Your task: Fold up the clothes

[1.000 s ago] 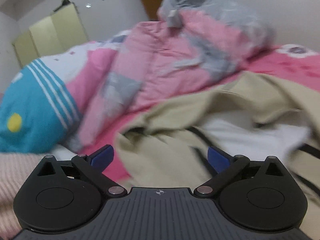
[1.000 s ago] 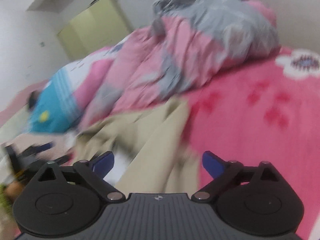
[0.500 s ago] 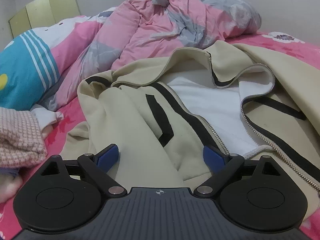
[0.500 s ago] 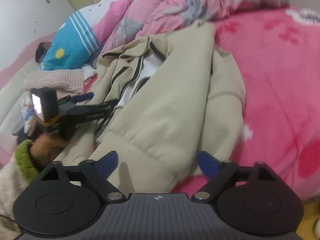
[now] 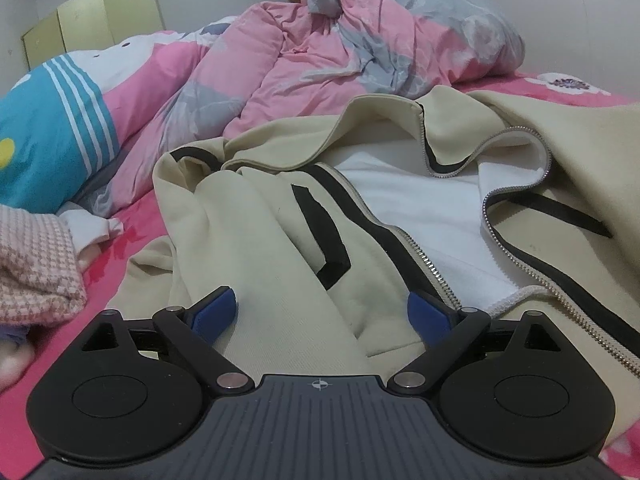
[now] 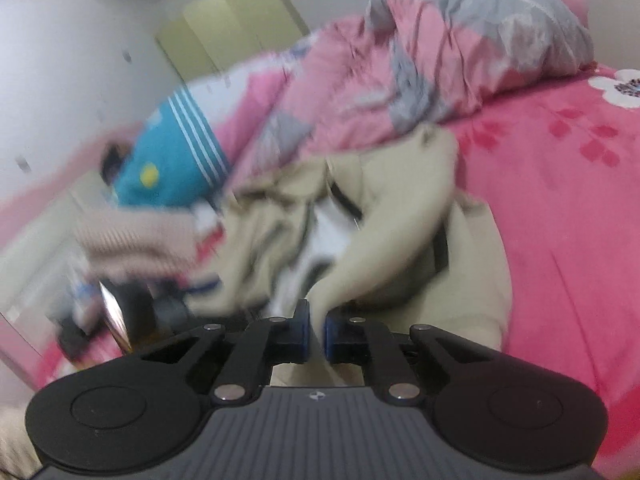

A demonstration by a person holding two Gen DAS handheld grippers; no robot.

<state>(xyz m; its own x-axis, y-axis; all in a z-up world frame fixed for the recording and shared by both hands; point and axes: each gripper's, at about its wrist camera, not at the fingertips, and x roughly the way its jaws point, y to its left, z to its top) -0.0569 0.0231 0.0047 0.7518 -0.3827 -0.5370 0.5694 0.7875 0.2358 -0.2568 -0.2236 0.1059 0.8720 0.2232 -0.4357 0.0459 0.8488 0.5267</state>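
A beige zip jacket with black stripes and a white lining lies open and rumpled on the pink bed. My left gripper stands open just over its front panel, with a fold of beige cloth lying between the blue pads and not pinched. In the blurred right wrist view the jacket is bunched up. My right gripper is closing, and its pads pinch a thin edge of the beige cloth. The left gripper's dark body shows as a blur at the lower left there.
A pink and grey duvet is heaped at the back of the bed. A blue striped cushion and a pink checked garment lie at the left. Bare pink sheet stretches to the right. A pale green wardrobe stands beyond.
My right gripper's jaws went from wide open to shut on the jacket's edge, and its view swung up with the cloth. The left gripper sank to the jacket, then kept still.
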